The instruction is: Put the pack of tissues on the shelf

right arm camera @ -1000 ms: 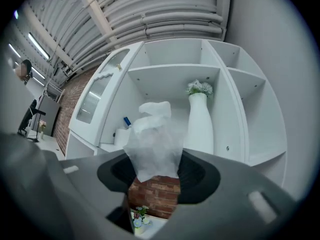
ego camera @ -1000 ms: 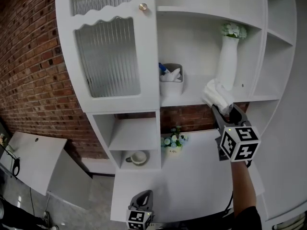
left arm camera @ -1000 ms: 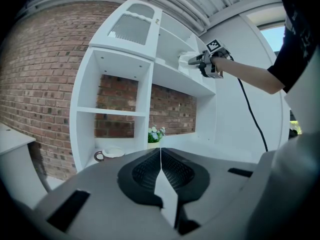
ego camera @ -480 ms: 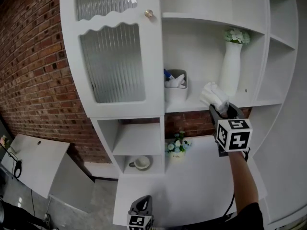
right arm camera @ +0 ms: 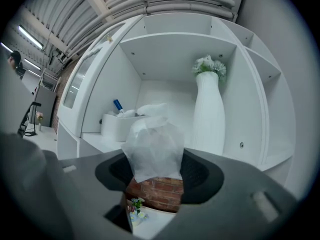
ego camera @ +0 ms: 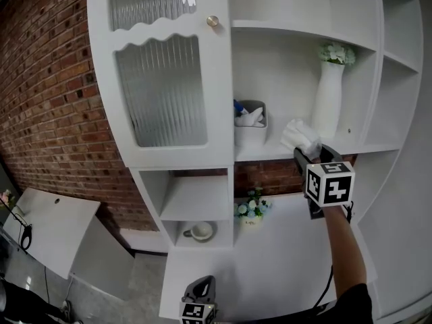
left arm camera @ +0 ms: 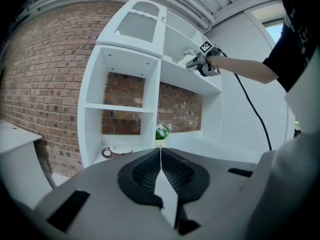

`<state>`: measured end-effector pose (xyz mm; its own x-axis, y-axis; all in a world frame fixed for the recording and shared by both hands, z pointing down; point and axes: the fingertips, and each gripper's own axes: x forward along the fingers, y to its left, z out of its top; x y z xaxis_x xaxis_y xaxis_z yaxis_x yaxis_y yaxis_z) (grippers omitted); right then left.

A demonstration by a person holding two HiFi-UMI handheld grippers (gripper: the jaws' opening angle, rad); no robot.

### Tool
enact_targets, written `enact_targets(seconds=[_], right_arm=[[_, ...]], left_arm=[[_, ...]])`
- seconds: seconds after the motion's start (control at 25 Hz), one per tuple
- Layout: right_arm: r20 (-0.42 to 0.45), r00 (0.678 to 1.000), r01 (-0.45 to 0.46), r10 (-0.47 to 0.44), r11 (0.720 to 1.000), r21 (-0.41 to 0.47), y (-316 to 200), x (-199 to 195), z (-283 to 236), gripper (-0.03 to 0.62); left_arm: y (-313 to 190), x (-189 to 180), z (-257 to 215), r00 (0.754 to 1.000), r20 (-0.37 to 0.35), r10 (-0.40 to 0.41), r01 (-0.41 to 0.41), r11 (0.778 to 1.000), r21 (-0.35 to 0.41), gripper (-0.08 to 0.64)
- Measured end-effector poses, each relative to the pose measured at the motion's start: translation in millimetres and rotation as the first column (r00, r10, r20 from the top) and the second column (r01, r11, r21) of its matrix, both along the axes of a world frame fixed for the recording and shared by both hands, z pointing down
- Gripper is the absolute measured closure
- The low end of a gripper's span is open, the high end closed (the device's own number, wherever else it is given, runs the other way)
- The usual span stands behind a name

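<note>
The pack of tissues [ego camera: 300, 135], white in crinkly clear wrap, hangs at the front edge of the middle shelf [ego camera: 270, 152], left of the tall white vase [ego camera: 329, 100]. My right gripper [ego camera: 309, 155] points level at the shelf. Its jaws have just been opening, and the pack [right arm camera: 152, 141] still sits between them, touching both sides. Whether the pack's underside rests on the shelf is hidden. My left gripper [ego camera: 197, 290] stays low near the counter's front edge, shut with nothing in it [left arm camera: 160, 156].
A white bin [ego camera: 250, 123] with a blue-capped item stands on the same shelf, left of the pack. The ribbed-glass cabinet door [ego camera: 165, 79] is closed. A cup [ego camera: 198, 231] sits in a lower cubby, and a small flower pot [ego camera: 251, 208] is on the counter.
My right gripper has carried the pack leftward, from in front of the vase to the shelf space left of it. The left gripper has stayed put.
</note>
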<state>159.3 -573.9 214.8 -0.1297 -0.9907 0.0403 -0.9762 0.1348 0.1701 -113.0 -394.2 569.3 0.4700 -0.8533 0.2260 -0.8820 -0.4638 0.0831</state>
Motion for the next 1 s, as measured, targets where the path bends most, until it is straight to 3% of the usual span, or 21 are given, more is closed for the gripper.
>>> enact_targets(seconds=[0.6, 0.72, 1.0], right_arm=[[0.068, 0.997, 0.029, -0.027, 0.999, -0.043, -19, -6, -2, 0.251], [0.082, 0.994, 0.07, -0.068, 0.997, -0.032, -18, -12, 0, 0.177], [0.119, 0.987, 0.105, -0.11, 0.993, 0.051, -12, -14, -10, 0.107]], left_arm=[[1, -2, 4, 1.0, 0.01, -0.012, 0.012, 1.0, -0.01, 0.549], [2, -2, 7, 1.0, 0.01, -0.014, 0.014, 1.0, -0.021, 0.549], [2, 8, 3, 1.0, 0.005, 0.013, -0.013, 1.0, -0.022, 0.549]])
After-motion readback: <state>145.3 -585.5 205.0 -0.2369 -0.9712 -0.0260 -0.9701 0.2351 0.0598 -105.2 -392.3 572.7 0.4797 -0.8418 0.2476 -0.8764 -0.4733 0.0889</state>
